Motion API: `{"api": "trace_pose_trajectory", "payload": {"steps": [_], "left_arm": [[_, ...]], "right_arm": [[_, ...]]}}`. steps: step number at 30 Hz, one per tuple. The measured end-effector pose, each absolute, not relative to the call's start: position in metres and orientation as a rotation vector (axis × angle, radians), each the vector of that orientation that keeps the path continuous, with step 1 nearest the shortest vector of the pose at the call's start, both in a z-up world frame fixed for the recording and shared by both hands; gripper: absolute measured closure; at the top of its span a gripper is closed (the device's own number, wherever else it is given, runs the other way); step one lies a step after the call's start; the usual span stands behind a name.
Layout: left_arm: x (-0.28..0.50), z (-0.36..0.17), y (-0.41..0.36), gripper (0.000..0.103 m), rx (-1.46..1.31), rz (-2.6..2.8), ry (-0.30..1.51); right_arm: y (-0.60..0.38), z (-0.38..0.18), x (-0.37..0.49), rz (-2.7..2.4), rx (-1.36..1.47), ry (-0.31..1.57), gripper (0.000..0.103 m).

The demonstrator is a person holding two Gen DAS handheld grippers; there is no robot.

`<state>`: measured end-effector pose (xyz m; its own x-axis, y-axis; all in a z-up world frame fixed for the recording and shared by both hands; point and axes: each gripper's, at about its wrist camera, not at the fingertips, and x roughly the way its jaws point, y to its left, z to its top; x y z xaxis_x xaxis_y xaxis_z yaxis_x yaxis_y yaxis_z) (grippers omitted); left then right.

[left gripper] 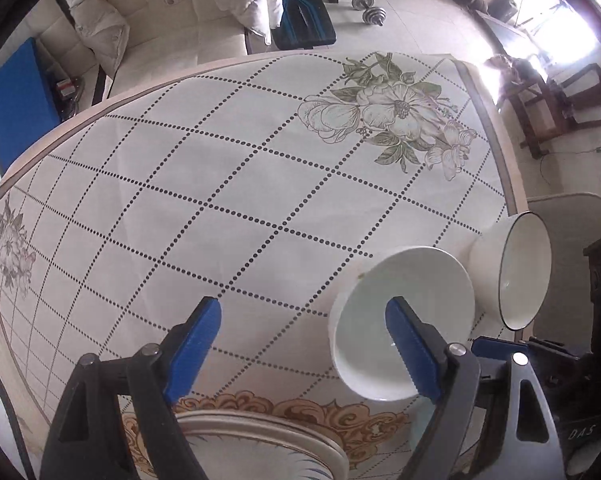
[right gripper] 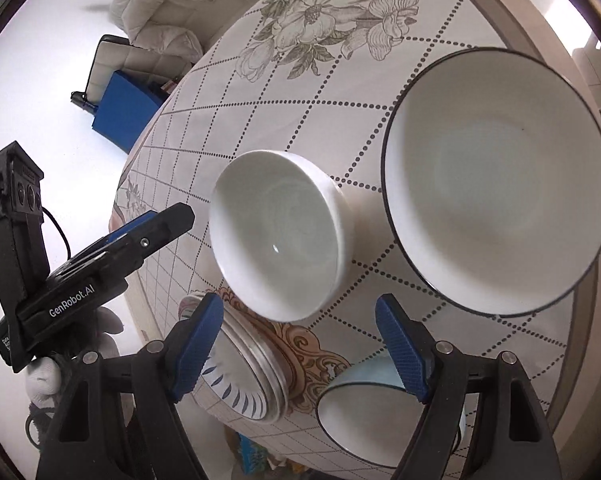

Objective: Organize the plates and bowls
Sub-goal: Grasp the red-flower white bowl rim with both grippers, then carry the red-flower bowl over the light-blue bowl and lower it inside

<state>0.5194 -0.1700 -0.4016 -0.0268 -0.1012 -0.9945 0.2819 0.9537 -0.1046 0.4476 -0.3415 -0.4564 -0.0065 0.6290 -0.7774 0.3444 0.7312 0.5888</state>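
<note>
A small plain white bowl (left gripper: 400,320) (right gripper: 278,236) stands on the table near its front edge. A large white bowl with a dark rim (left gripper: 516,268) (right gripper: 496,180) stands to its right. A stack of plates with a blue leaf pattern (left gripper: 268,452) (right gripper: 244,380) lies at the front edge. A light blue bowl (right gripper: 364,408) sits front right. My left gripper (left gripper: 304,348) is open and empty above the plates, its right finger over the small bowl. My right gripper (right gripper: 300,348) is open and empty above the front edge. The left gripper also shows in the right wrist view (right gripper: 148,228).
The round table wears a white cloth (left gripper: 220,200) with dotted diamonds and flower prints. Beyond it stand a cream sofa with a white duvet (left gripper: 160,12), a blue panel (left gripper: 16,108), dumbbells (left gripper: 368,8) on the floor and a wooden chair (left gripper: 560,96).
</note>
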Motion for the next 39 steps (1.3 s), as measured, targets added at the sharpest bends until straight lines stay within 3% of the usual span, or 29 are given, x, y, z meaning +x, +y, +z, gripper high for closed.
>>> {"api": "trace_pose_trajectory", "payload": {"steps": [7, 9, 12, 17, 20, 24, 26, 39], "left_arm": [[0.526, -0.441, -0.174, 0.02, 0.138, -0.405, 1.661], [0.528, -0.447, -0.173, 0.029, 0.112, -0.416, 1.675], [0.529, -0.453, -0.176, 0.034, 0.092, -0.44, 1.689], [0.527, -0.459, -0.186, 0.059, 0.156, -0.464, 1.7], [0.522, -0.463, -0.191, 0.068, 0.199, -0.461, 1.698], [0.515, -0.462, -0.198, 0.078, 0.227, -0.471, 1.663], [0.512, -0.46, -0.202, 0.085, 0.227, -0.474, 1.652], [0.511, -0.426, -0.208, 0.086, 0.253, -0.444, 1.605]], "right_arm": [[-0.329, -0.482, 0.459, 0.221, 0.83, 1.638, 0.023], [-0.327, -0.485, 0.462, 0.22, 0.838, 1.643, 0.026], [-0.322, -0.489, 0.465, 0.221, 0.837, 1.648, 0.035], [-0.32, -0.496, 0.466, 0.204, 0.826, 1.65, 0.044], [-0.323, -0.499, 0.464, 0.189, 0.812, 1.653, 0.054], [-0.329, -0.504, 0.46, 0.155, 0.803, 1.66, 0.082], [-0.331, -0.508, 0.457, 0.157, 0.823, 1.654, 0.085], [-0.316, -0.5, 0.458, 0.164, 0.785, 1.654, 0.091]]}}
